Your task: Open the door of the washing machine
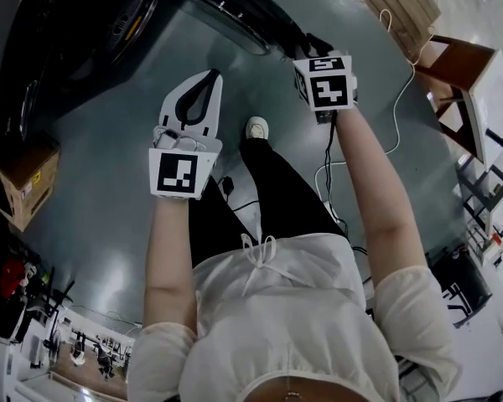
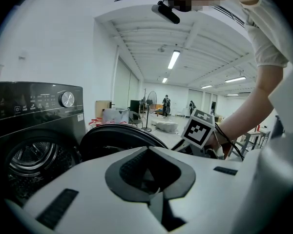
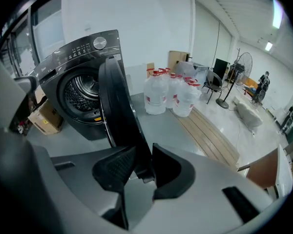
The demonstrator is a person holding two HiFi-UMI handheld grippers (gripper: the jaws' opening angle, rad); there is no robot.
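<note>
Here, open washing machine door (image 3: 115,96) pinched in right claw (image 3: 142,160), panel print (image 3: 90,47) unreadable

The black door (image 3: 116,101) is standing swung wide open, its edge sitting between the jaws of the right gripper (image 3: 144,157); the washing machine (image 3: 63,67) is gaping beyond.

Glossy dark plastic door (image 3: 118,112), perforated metal drum (image 3: 81,94), smooth sheeny floor (image 3: 178,130).
</note>
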